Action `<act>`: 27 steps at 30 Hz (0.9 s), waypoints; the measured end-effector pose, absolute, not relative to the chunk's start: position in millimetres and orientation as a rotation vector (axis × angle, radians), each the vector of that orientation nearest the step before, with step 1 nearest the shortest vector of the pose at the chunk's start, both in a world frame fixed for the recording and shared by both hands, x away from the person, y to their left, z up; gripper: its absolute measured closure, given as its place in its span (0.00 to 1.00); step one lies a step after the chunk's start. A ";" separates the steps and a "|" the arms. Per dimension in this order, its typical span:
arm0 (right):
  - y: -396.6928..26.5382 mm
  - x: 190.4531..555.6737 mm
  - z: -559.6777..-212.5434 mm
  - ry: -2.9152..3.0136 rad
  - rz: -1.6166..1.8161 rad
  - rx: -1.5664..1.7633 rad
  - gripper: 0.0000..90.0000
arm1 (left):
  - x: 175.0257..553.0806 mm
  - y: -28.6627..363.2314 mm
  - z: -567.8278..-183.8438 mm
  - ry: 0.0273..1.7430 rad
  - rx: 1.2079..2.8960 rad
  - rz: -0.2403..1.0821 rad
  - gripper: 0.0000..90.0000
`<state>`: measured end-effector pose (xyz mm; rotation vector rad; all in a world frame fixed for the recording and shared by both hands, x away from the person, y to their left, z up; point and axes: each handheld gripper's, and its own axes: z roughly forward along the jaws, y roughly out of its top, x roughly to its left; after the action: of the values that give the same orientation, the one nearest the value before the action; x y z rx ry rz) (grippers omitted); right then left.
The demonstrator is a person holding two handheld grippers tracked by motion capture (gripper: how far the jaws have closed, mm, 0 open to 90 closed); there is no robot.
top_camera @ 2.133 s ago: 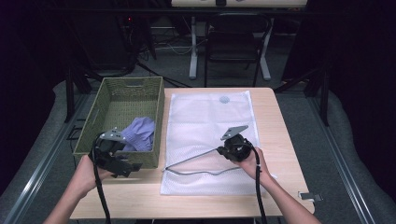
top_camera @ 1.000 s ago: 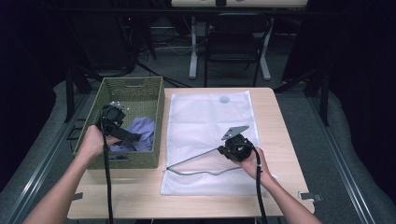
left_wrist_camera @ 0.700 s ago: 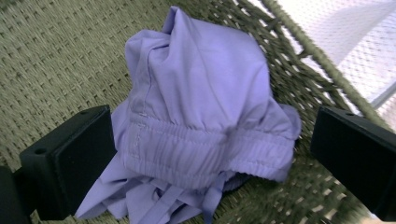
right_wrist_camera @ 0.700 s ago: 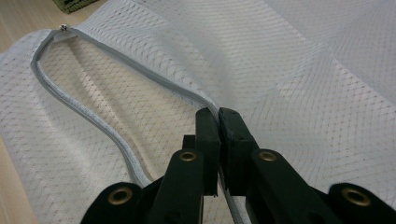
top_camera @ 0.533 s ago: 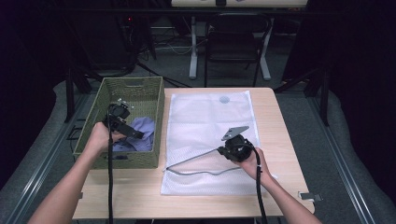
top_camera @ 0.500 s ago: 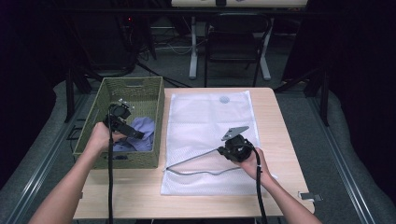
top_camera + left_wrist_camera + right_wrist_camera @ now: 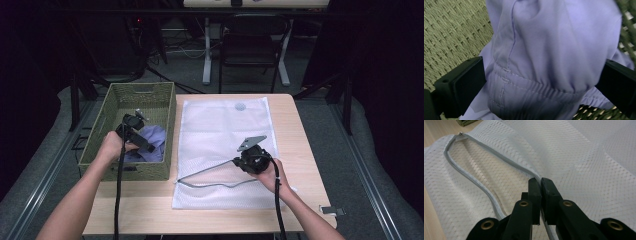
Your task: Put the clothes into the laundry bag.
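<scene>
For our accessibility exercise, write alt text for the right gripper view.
The right claw, its two black jaws shut, pinches the grey zipper edge of a white mesh laundry bag, holding its mouth open. The bag lies on a light wooden table.

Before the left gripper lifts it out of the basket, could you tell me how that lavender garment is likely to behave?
The lavender garment lies crumpled in soft folds, so it will probably hang limp and drape. It looks thin, likely light for its bulk. The left gripper has open jaws either side of a gathered hem; a pinch may catch just one layer, and a trailing end might snag on the woven basket.
</scene>
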<state>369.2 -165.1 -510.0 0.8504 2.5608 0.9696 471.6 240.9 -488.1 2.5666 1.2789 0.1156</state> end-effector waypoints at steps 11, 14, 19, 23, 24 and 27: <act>-164.8 369.8 -510.5 2.563 0.963 0.844 0.96 | 481.3 239.1 -499.6 1.285 2.621 0.077 0.00; -164.8 370.2 -510.9 2.563 0.961 0.845 0.96 | 482.6 237.4 -502.0 1.289 2.631 0.077 0.00; -165.3 370.7 -511.6 2.564 0.963 0.845 0.95 | 486.3 236.2 -507.7 1.318 2.639 0.073 0.00; -165.6 370.4 -511.2 2.562 0.965 0.842 0.95 | 489.1 235.8 -511.6 1.323 2.668 0.062 0.06; -165.7 370.4 -511.2 2.562 0.966 0.841 0.95 | 489.1 235.3 -512.0 1.318 2.673 0.058 0.10; -165.6 370.4 -511.1 2.562 0.967 0.839 0.95 | 489.7 233.7 -513.3 1.303 2.689 0.044 0.18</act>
<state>370.4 -165.6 -511.1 0.8390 2.5622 0.9669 489.7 233.7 -513.3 2.6891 1.3032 0.0443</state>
